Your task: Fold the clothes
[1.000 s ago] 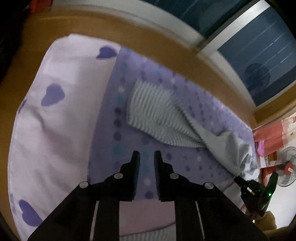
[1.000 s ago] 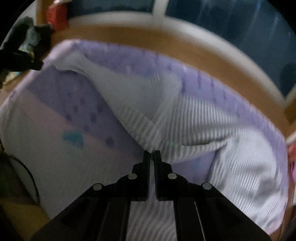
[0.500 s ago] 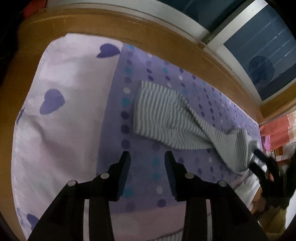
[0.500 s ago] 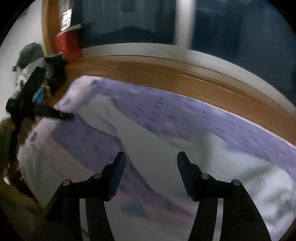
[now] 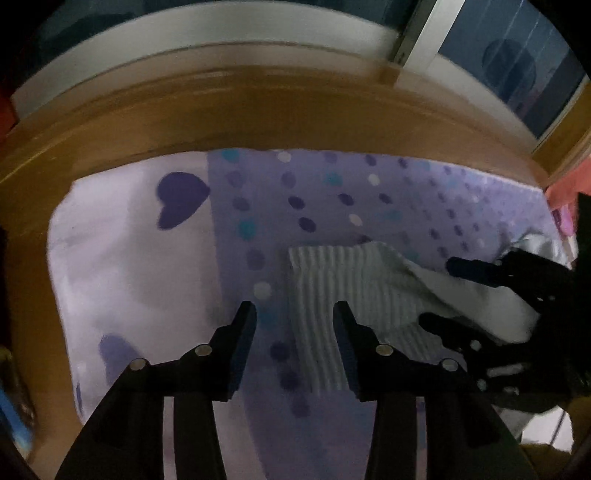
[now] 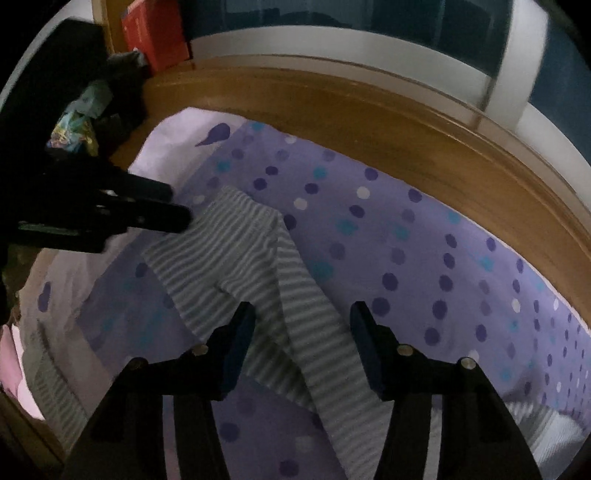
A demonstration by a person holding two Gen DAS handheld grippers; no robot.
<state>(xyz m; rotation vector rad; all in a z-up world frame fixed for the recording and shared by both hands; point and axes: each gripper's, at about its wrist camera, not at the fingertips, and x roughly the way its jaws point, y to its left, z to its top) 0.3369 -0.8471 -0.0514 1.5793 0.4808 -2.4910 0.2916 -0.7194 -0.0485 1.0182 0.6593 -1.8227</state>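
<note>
The striped garment (image 6: 255,266) lay spread on the purple dotted sheet (image 6: 424,258), which covered a surface edged by a brown wooden ledge (image 6: 369,114) below the window. A paler cloth with dark heart shapes (image 5: 129,251) sat at the sheet's left side. The left gripper (image 5: 293,319) hovered above the sheet with its fingers (image 5: 243,325) spread wide and empty, the garment's near corner showing in the gap between them. The right gripper (image 6: 303,321) was also released, its fingers (image 6: 364,332) parted over a long fold of the striped garment and holding nothing. In the left wrist view the right gripper came in from the right edge, one finger over the cloth and the other below it; whether they touched the fabric could not be told. In the right wrist view the left gripper's dark fingers reached in from the left, close to the garment's far corner. A red box (image 6: 155,33) stood on the ledge behind it.
</note>
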